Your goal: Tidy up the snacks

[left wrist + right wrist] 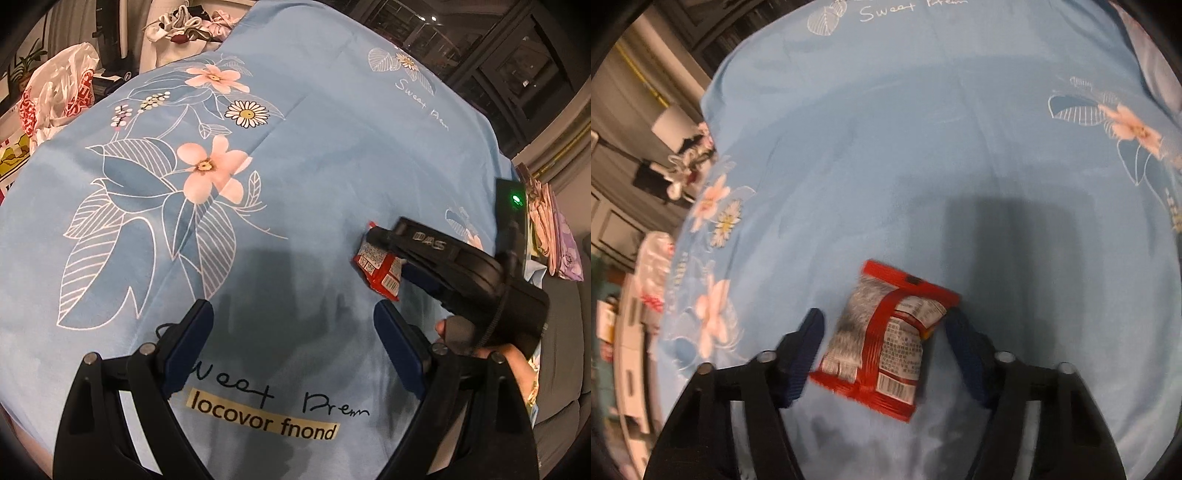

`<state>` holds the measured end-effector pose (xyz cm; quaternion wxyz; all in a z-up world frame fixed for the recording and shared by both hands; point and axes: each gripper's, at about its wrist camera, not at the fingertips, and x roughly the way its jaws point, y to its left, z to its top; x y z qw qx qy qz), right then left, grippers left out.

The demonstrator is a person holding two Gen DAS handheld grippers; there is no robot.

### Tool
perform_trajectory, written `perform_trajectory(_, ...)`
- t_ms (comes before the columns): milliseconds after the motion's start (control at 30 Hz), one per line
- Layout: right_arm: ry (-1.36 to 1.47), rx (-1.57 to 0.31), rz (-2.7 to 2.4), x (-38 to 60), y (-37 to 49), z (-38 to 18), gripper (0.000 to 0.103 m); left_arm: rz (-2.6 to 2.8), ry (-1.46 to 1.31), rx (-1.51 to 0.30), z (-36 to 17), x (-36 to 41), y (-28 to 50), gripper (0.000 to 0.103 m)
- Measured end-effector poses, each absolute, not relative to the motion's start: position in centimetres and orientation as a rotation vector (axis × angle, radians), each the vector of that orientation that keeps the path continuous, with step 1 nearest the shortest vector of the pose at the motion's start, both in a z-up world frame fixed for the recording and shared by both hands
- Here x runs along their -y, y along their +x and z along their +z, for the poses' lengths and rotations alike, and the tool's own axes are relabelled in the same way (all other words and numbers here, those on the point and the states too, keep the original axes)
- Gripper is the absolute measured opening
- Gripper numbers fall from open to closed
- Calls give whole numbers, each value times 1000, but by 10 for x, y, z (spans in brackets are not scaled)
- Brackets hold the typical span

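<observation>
The red snack packet (882,341) lies flat on the blue floral bedsheet (886,166) between the right gripper's (884,349) spread fingers, the left gripper (293,336) gaping empty, and it looks light, crinkly and slippery, best pinched across its puffed middle.

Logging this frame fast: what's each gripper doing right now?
Left gripper: open, holding nothing.
Right gripper: jaws open around the red snack packet, not clamped on it.

Glossy foil snack packet (882,341); matt printed cotton-like cloth (886,147); crinkly plastic bag (59,92).
</observation>
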<state>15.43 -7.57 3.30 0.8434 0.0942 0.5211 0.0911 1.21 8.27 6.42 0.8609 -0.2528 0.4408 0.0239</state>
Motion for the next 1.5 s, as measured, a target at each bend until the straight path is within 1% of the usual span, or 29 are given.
perform_trajectory(33, 174, -1090, 178, 74, 154, 33, 56, 49, -529, -925, 64, -82, 12, 89)
perform_trajectory(67, 153, -1074, 176, 71, 152, 32, 48, 49, -528, -925, 64, -83, 12, 89)
perform_trajectory(133, 139, -1063, 189, 72, 150, 33, 46, 50, -526, -924, 64, -83, 12, 89)
perform_trajectory(167, 133, -1062, 196, 73, 149, 33, 43, 50, -524, -924, 65, -83, 12, 89)
perform_trajectory(233, 134, -1054, 222, 77, 145, 35, 41, 51, -521, -925, 64, -82, 13, 89)
perform_trajectory(467, 186, -1110, 337, 114, 105, 45, 41, 29, -514, -946, 62, -74, 15, 89)
perform_trajectory(667, 209, -1183, 392, 147, 56, 47, 41, -41, -462, -988, 57, -48, 18, 89)
perform_trajectory(767, 243, -1201, 395, 159, 48, 42, 41, -76, -440, -1013, 54, -35, 19, 88)
perform_trajectory(867, 295, -1192, 372, 176, 47, 42, 45, -119, -434, -1041, 49, -24, 20, 87)
perform_trajectory(967, 367, -1152, 359, 192, 47, 49, 45, -168, -446, -1050, 48, -18, 19, 81)
perform_trajectory(1033, 414, -1128, 383, 199, 47, 54, 45, -204, -455, -1055, 48, -12, 17, 75)
perform_trajectory(1167, 468, -1125, 427, 196, 51, 51, 45, -263, -435, -1091, 42, 8, 14, 69)
perform_trajectory(1267, 497, -1155, 453, 190, 57, 42, 45, -288, -416, -1101, 40, 19, 12, 67)
perform_trajectory(1333, 499, -1175, 457, 185, 60, 35, 45, -309, -408, -1110, 38, 25, 13, 59)
perform_trajectory(1500, 484, -1220, 438, 182, 60, 21, 45, -315, -364, -1102, 35, 36, 13, 51)
